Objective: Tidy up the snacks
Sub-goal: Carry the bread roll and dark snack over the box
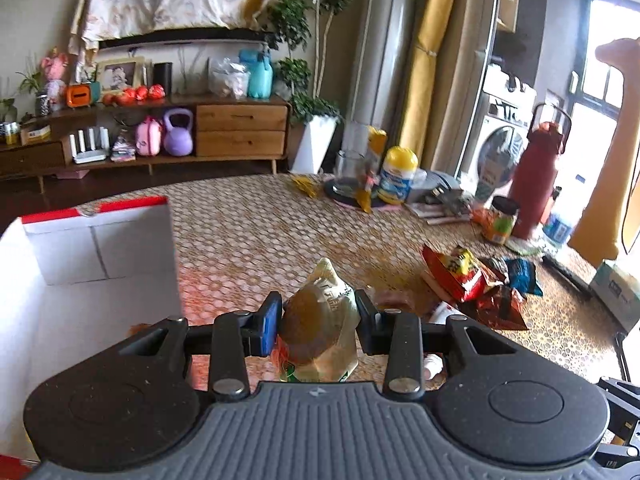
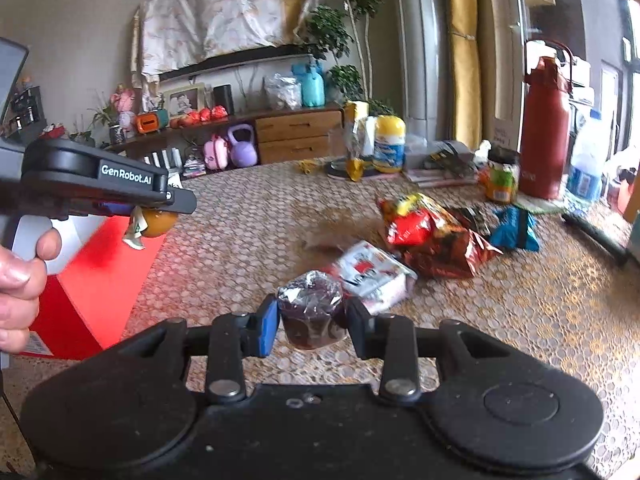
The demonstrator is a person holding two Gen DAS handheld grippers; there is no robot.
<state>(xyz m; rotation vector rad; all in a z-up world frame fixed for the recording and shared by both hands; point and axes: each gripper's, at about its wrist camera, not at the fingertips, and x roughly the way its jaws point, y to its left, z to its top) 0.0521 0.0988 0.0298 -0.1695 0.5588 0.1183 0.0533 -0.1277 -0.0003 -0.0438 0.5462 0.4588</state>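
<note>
- At the far left stands the red box (image 2: 100, 280), its open top and white inner walls (image 1: 80, 320) showing in the left wrist view; it sits on the patterned table (image 1: 260, 220).
- In the right wrist view a hand (image 2: 18, 280) at the left edge holds the left gripper (image 2: 160, 210) over the box's near edge, with the orange pastry in its clear wrapper (image 2: 154, 222) hanging from the tips.
- The left gripper's (image 1: 316, 316) own camera shows its jaws closed on that wrapped pastry (image 1: 320, 320); the pack is squeezed between the blue pad and the black one, its crimped top pointing forward past the fingertips, lifted clear of the table just right of the box.
- The right gripper (image 2: 312, 316) is clamped on a dark snack in crinkled clear wrap (image 2: 312, 308), held between its pads above the table.
- Just beyond it, to the right, a white and red packet (image 2: 372, 272) lies on the table, blurred.
- Further right lies the pile of red chip bags (image 2: 432, 236), touching one another, with a blue packet (image 2: 516, 228) at its right end.
- Behind them, near the table's far edge, stand a yellow-lidded tub (image 2: 388, 144) and a red flask (image 2: 544, 128).
</note>
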